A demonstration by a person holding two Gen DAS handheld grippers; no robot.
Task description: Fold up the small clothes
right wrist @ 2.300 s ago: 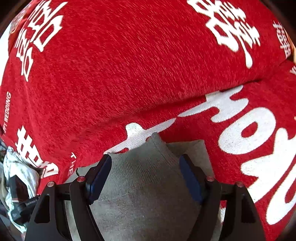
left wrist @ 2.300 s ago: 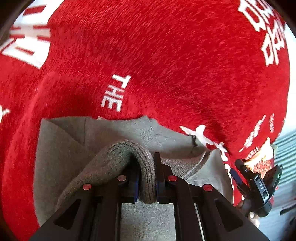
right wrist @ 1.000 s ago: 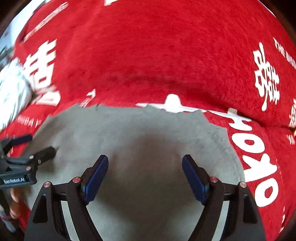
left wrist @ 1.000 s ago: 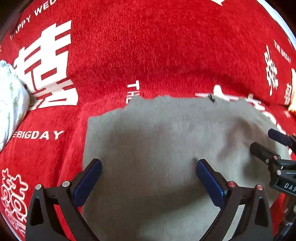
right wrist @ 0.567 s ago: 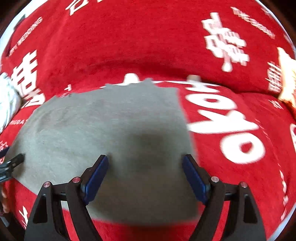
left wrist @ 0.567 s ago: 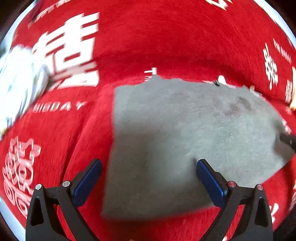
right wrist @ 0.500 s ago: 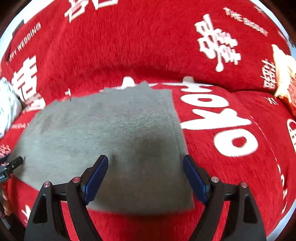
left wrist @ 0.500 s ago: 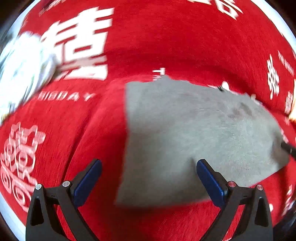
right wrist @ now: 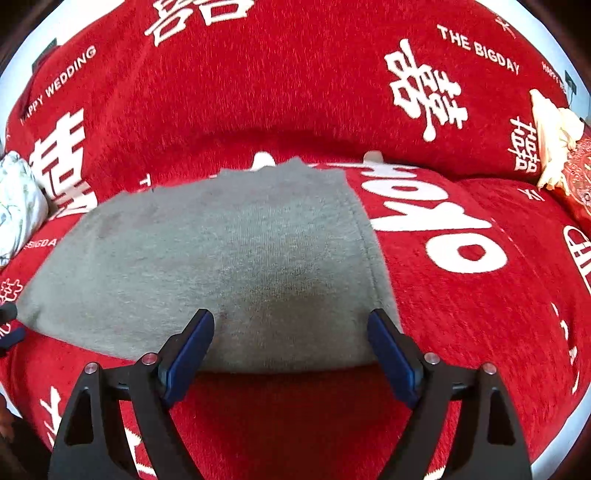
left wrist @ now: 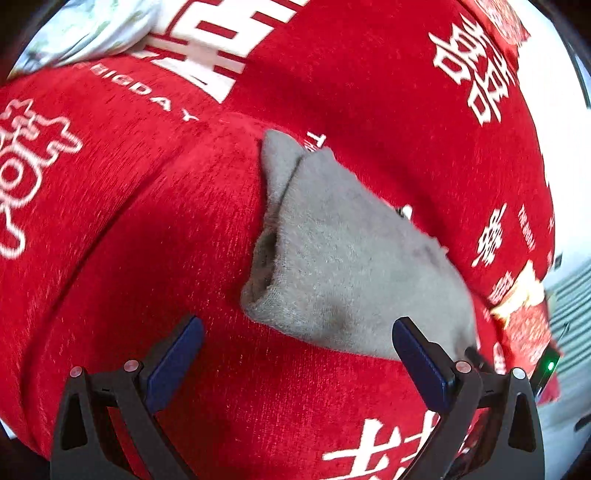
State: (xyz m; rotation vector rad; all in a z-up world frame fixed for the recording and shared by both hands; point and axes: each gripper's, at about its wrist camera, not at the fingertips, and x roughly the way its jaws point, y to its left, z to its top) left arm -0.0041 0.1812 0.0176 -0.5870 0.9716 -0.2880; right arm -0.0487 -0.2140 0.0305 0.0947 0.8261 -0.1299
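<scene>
Two views show one grey garment (left wrist: 343,266) lying folded on a red cover (left wrist: 147,229) printed with white lettering.

Left wrist view: the left tool (left wrist: 295,362) hangs above the cover with its jaws spread wide and nothing between them. The garment lies ahead and to the right, its near edge running just beyond the blue pads (left wrist: 173,363). Its left edge shows the stacked layers of the fold, gaping slightly, and a corner points away up the cover. Bare red cover spreads to the left and below the tool. A pale floral cloth (left wrist: 88,29) sits at the far upper left, well apart from the garment. A red packet (left wrist: 524,325) lies near the garment's right end.

Right wrist view: the right tool (right wrist: 291,350) is also wide open and empty, poised over the garment's near edge (right wrist: 280,365), which crosses between the pads. The garment (right wrist: 229,258) lies flat, its right edge hemmed and straight, its far edge uneven. Open red cover runs right of the hem and in front of the tool. The floral cloth (right wrist: 16,206) shows at the left rim, a cream object (right wrist: 554,140) at the far right.
</scene>
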